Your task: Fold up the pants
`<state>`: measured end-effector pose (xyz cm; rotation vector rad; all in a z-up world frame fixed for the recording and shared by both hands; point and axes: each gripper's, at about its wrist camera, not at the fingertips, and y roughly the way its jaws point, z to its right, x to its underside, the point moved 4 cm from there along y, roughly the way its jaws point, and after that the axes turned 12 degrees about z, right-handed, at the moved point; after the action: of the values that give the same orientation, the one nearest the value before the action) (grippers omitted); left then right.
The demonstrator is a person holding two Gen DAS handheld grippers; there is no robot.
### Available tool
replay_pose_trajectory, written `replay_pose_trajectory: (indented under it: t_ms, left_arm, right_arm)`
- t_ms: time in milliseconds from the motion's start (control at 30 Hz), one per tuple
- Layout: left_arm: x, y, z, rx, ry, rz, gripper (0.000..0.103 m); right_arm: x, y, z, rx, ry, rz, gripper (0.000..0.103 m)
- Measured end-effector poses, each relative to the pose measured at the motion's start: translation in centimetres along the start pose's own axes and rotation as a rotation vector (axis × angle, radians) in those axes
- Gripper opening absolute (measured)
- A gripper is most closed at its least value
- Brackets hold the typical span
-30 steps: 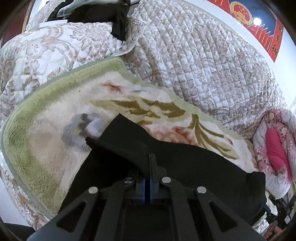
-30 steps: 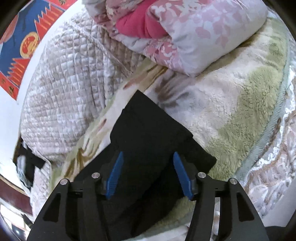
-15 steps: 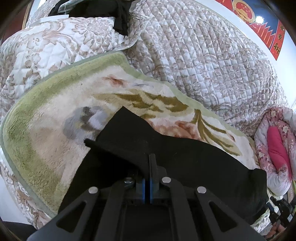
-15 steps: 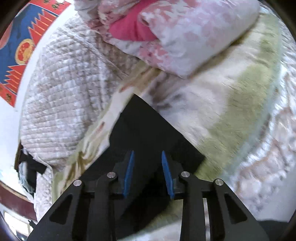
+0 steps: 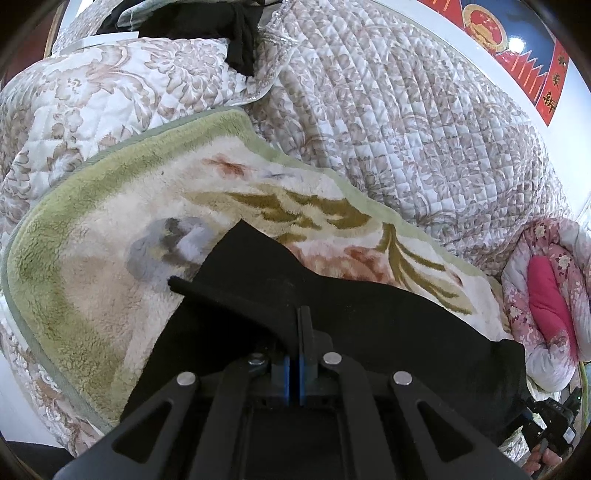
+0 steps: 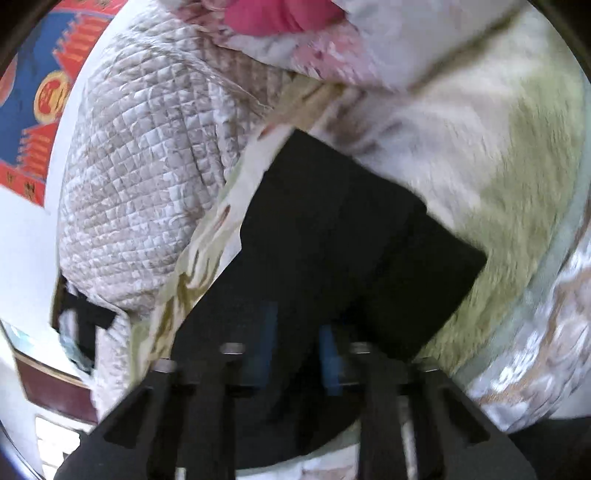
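Note:
Black pants (image 5: pixel 369 325) lie across a fluffy cream and green blanket (image 5: pixel 92 277). My left gripper (image 5: pixel 300 317) is shut on a raised fold of the pants, with its blue pads pressed together. The cloth runs from that grip to the right. In the blurred right wrist view, one squared end of the pants (image 6: pixel 332 240) lies flat on the blanket (image 6: pixel 498 166). My right gripper (image 6: pixel 295 343) is low over this end. Its jaws are closing with black cloth between them. A narrow gap shows between the blue pads (image 6: pixel 264 343).
A quilted floral sofa cover (image 5: pixel 406 129) rises behind the blanket. Rolled pink bedding (image 5: pixel 546 295) lies at the right end and reaches close to the pants (image 6: pixel 295 22). A heap of dark clothes (image 5: pixel 207 22) sits on the far back. The blanket's green edge drops off nearby.
The right jaws have narrowed from wide apart to a small gap, and the right gripper has sunk closer to the pants' end. The left gripper has kept its grip in place.

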<state>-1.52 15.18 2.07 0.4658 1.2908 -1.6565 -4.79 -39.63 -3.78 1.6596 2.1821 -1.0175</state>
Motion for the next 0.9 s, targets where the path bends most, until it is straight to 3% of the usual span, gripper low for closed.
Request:
replay_pose_trajectory:
  t_ms: [133, 233, 400, 600, 800, 900]
  left_arm:
    - [-0.2, -0.6, 0.2, 0.010, 0.003, 0.013, 0.004]
    - [-0.2, -1.5, 0.5, 0.015, 0.031, 0.028, 0.004]
    - [0.8, -0.6, -0.2, 0.004, 0.002, -0.019, 0.004]
    - [1.0, -0.6, -0.3, 0.005, 0.005, -0.019, 0.004]
    - [1.3, -0.3, -0.6, 0.002, 0.003, -0.035, 0.004]
    - [1.3, -0.3, -0.7, -0.002, -0.001, -0.037, 0.004]
  right_arm:
    - [-0.2, -1.5, -1.3, -0.022, -0.047, 0.019, 0.006]
    - [-0.1, -1.9, -1.6, 0.031, -0.112, 0.016, 0.006]
    - [-0.3, -1.1, 0.6, 0.054, 0.005, -0.006, 0.007]
    - [-1.3, -2.2, -0.4, 0.058, -0.030, 0.049, 0.021]
    - [-2.2, -1.2, 0.2, 0.102, -0.052, 0.061, 0.021]
    - [-2.4, -0.9, 0.6, 0.091, -0.048, 0.058, 0.011]
